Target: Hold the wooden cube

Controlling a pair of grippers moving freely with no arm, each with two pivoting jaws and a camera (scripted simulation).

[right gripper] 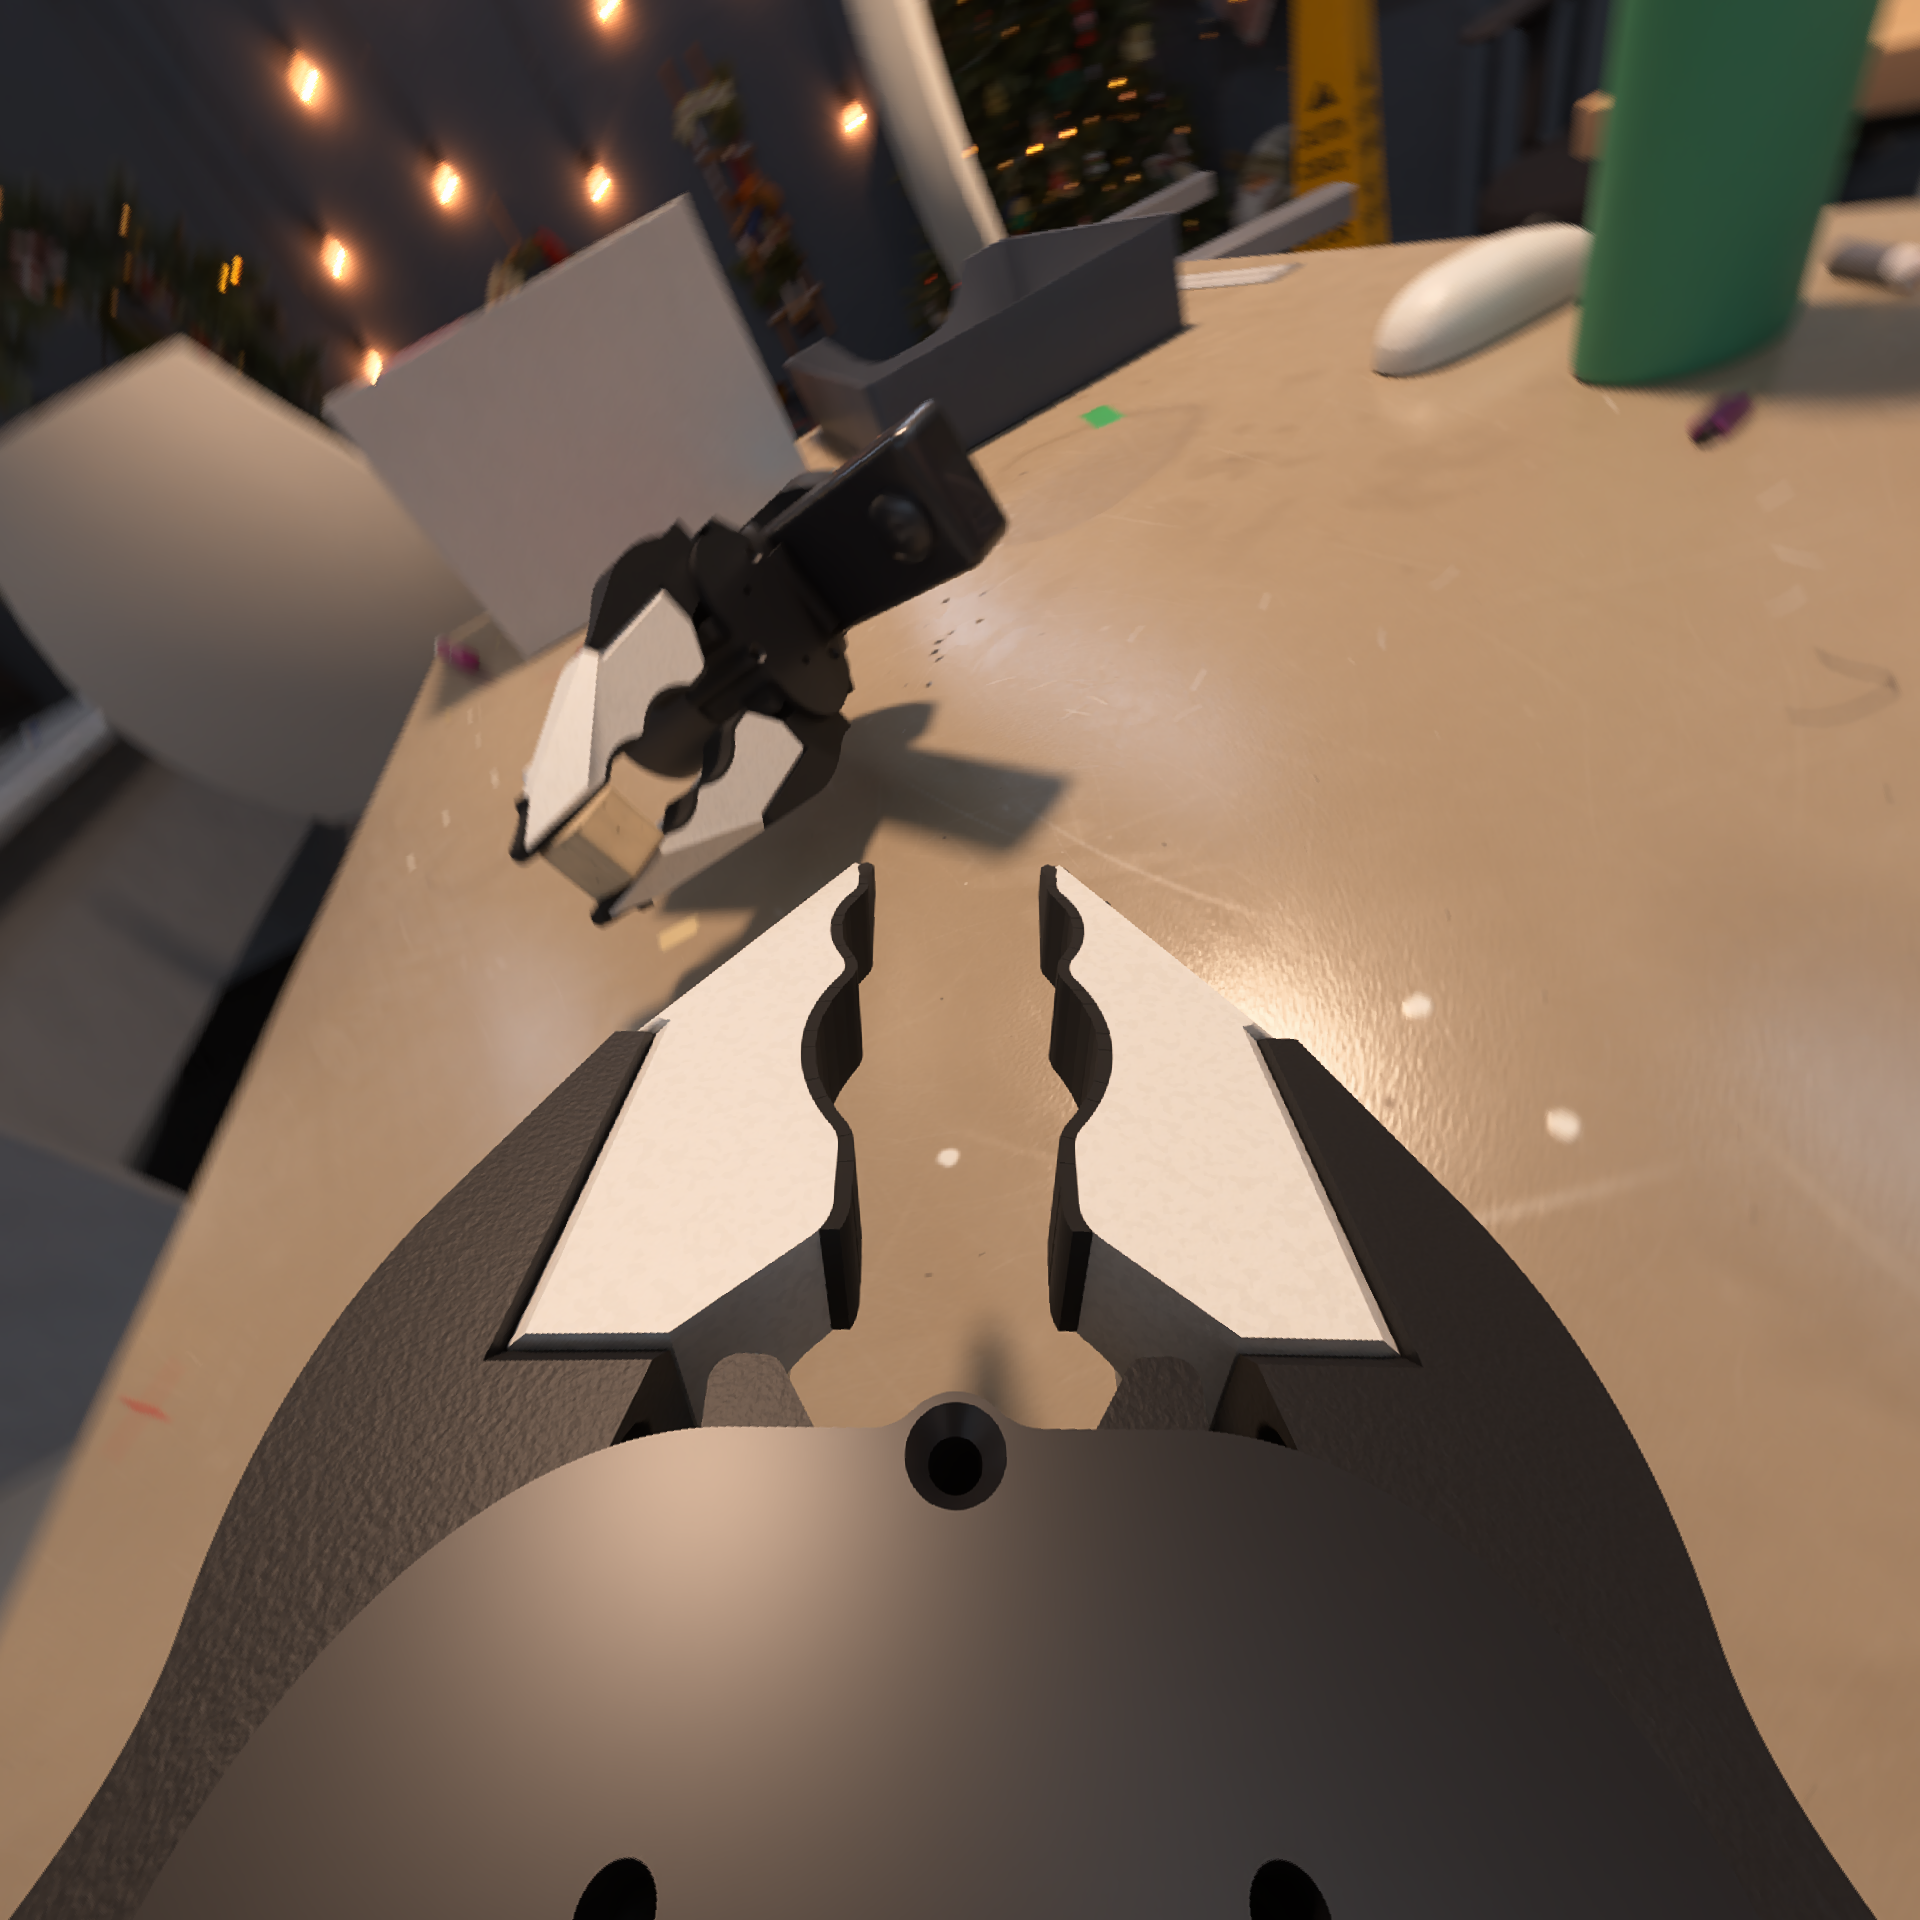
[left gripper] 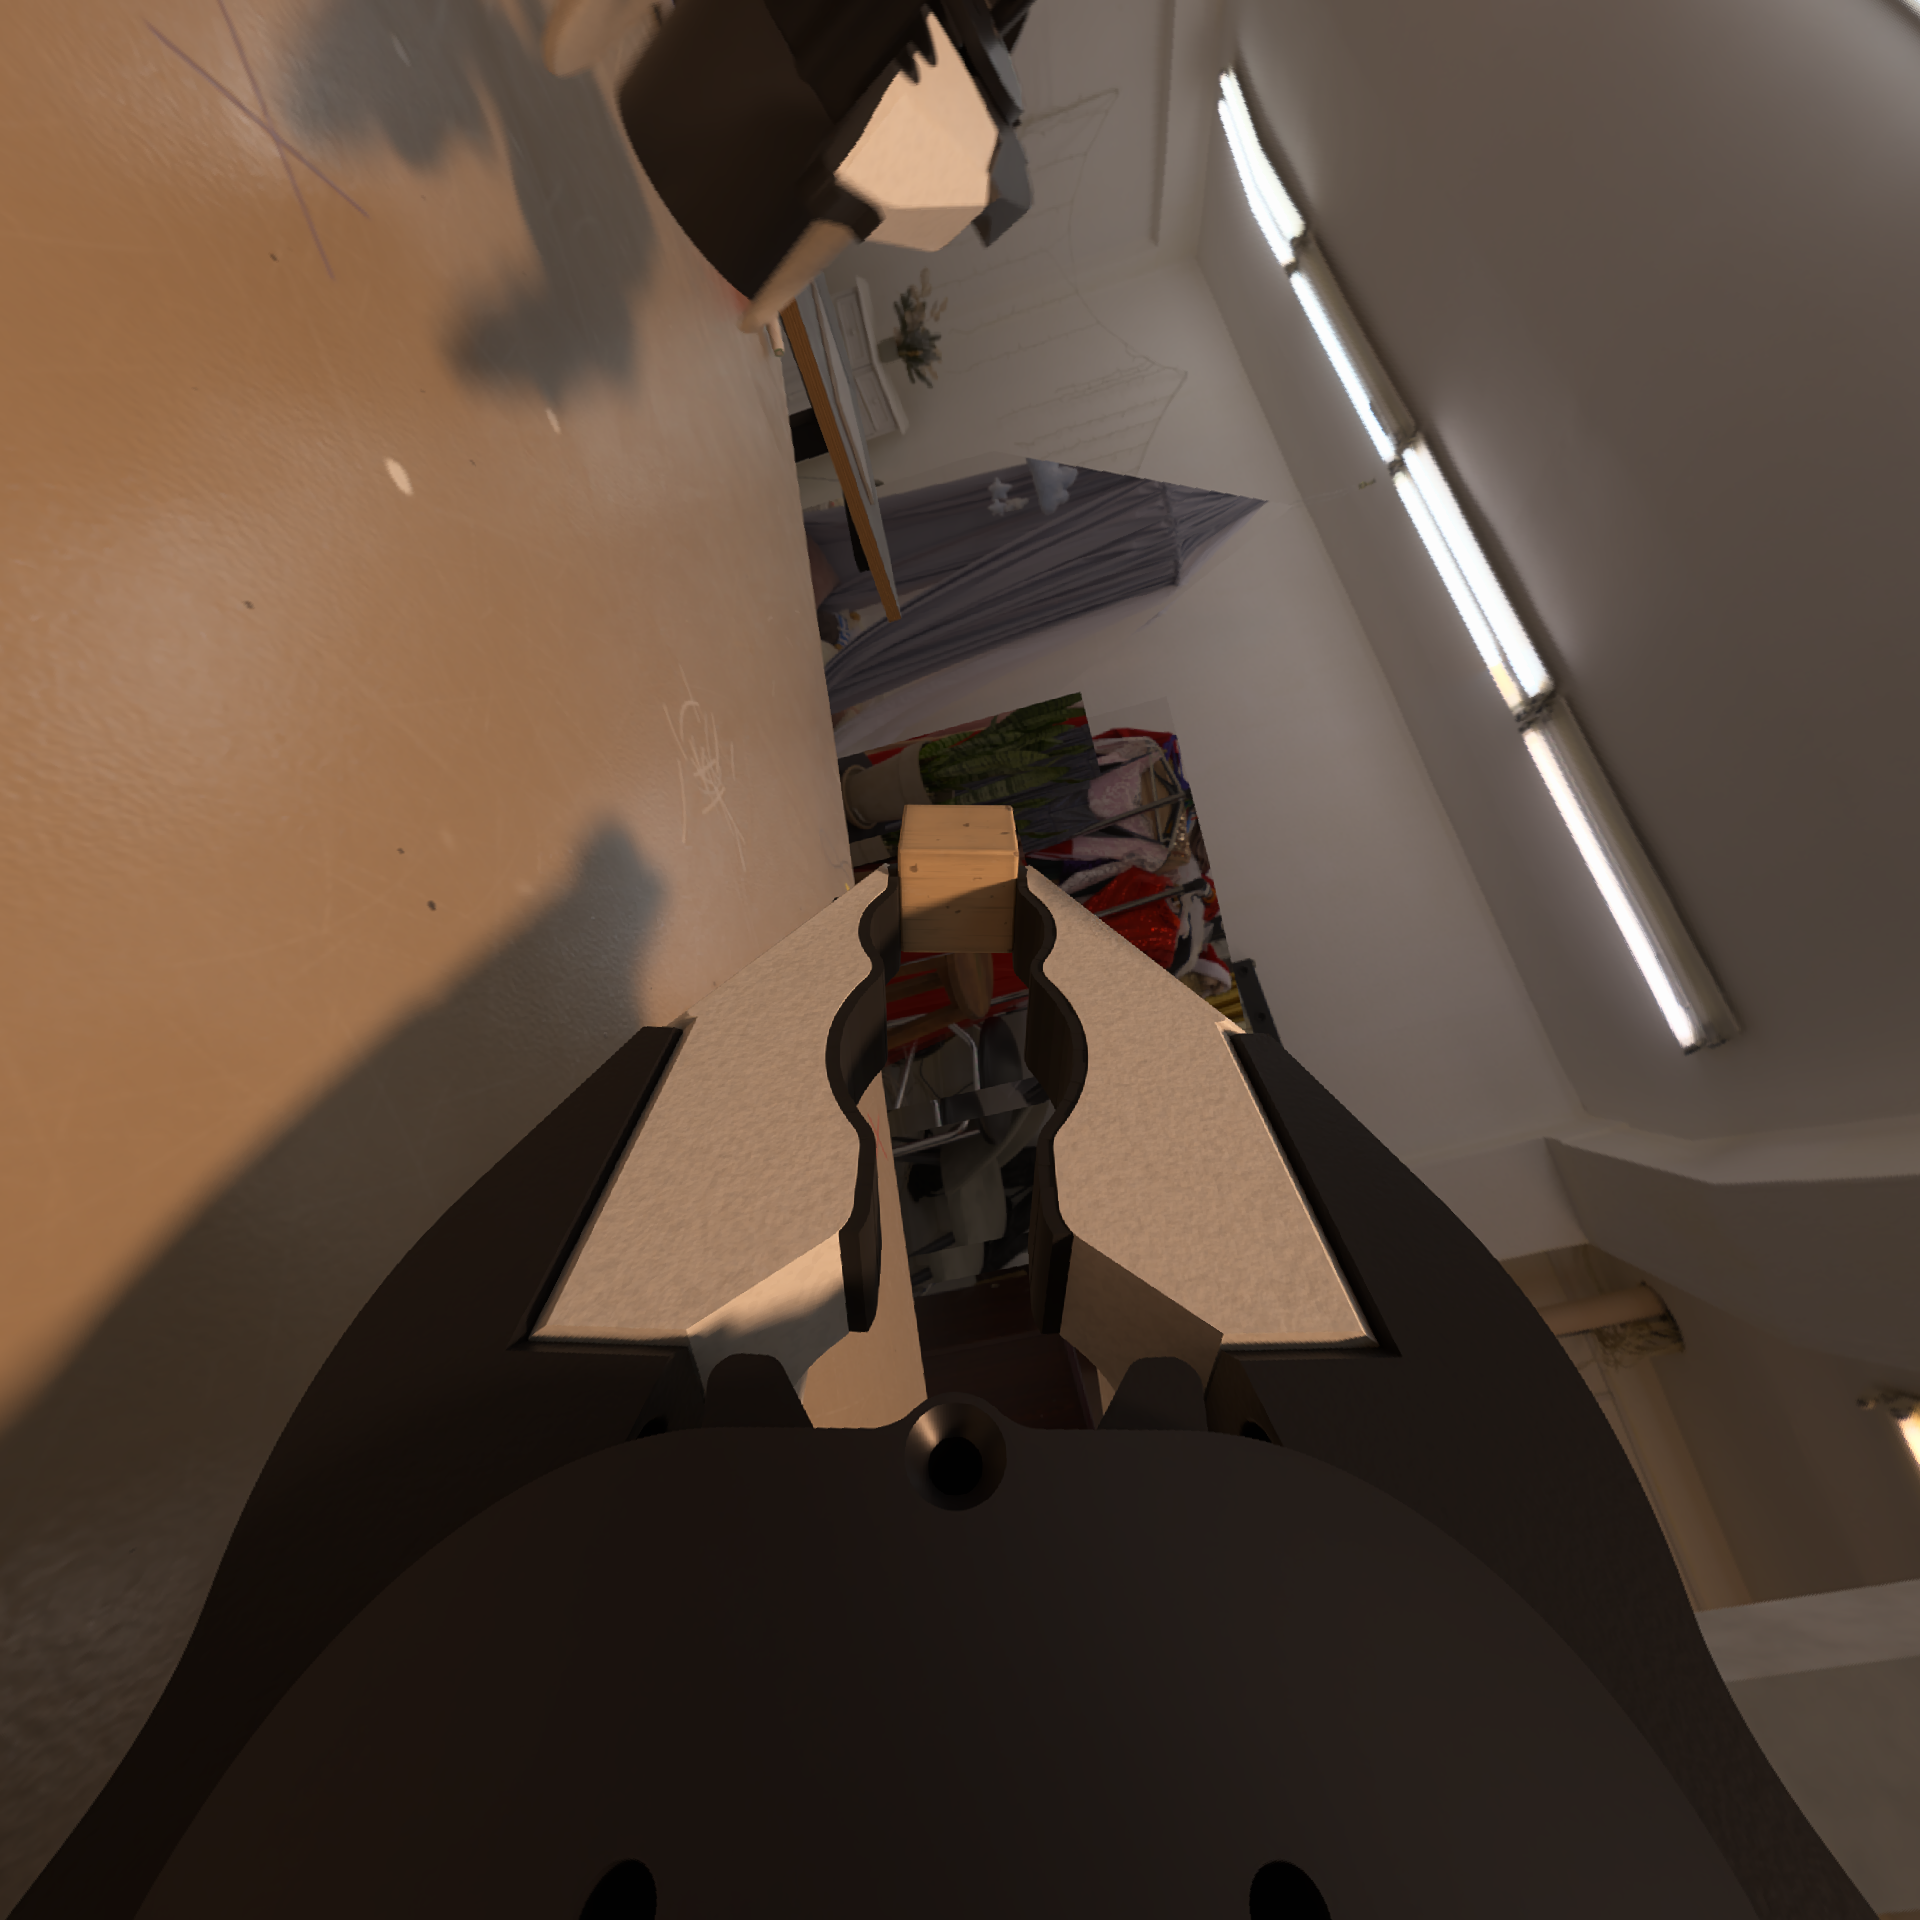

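Observation:
A small pale wooden cube (left gripper: 956,878) sits clamped between the tips of my left gripper (left gripper: 956,894), which is rolled on its side beside the tan tabletop (left gripper: 364,623). In the right wrist view the left gripper (right gripper: 597,847) hangs a little above the table near its left edge with the cube (right gripper: 606,831) in its fingertips. My right gripper (right gripper: 956,883) is open and empty, low over the table (right gripper: 1455,779), just right of and nearer than the left one. The right gripper's body (left gripper: 821,135) shows at the top of the left wrist view.
White boxes (right gripper: 561,416) and a grey block (right gripper: 997,312) stand at the table's far left. A green cylinder (right gripper: 1714,177) and a white oval object (right gripper: 1475,296) stand at the far right. The table edge (right gripper: 343,914) runs down the left.

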